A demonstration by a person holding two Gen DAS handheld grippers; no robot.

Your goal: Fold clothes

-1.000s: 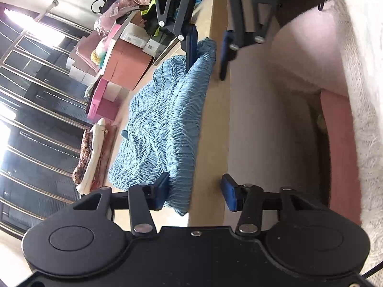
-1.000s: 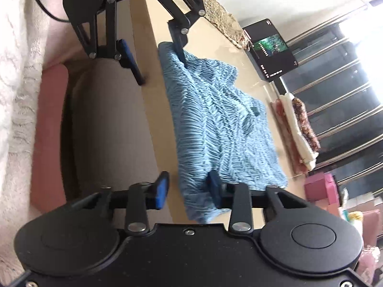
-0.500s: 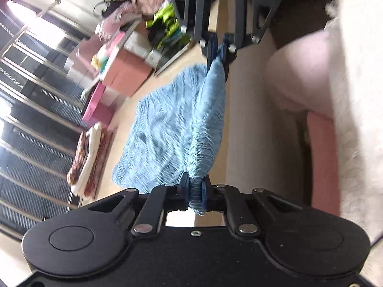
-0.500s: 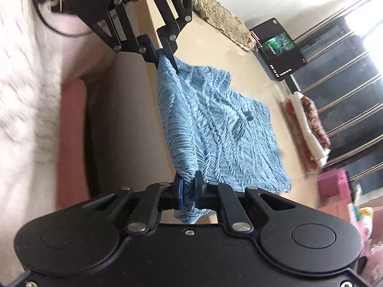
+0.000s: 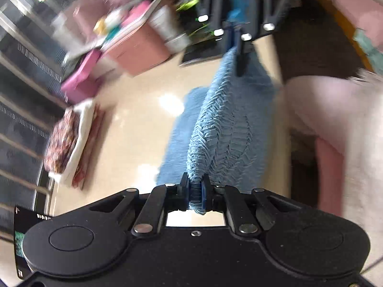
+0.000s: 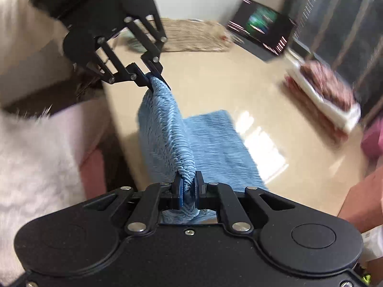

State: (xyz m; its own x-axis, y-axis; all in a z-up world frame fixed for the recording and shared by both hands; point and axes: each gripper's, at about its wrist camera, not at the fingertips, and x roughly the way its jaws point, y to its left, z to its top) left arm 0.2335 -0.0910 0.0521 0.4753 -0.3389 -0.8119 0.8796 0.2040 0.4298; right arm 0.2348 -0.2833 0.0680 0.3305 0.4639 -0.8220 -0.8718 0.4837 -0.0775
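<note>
Gripping one edge of the blue cloth [image 5: 215,129] at opposite ends, both tongs are clenched on bunched fabric: the left tongs [image 5: 195,192] at the near end in its own view, the right tongs [image 6: 188,191] likewise in its view. The held edge stretches taut between them, raised above the cream worktop [image 5: 134,129], while the rest of the cloth drapes down and lies on it. Only the left view shows pink boxes [image 5: 134,52] holding blurred clutter; only the right view shows a screen [image 6: 261,24] and a woven mat [image 6: 191,35]. Both show folded laundry [image 6: 323,88]. One second ago both tongs stood open around the flat cloth's edge; since then they have closed and lifted it.
</note>
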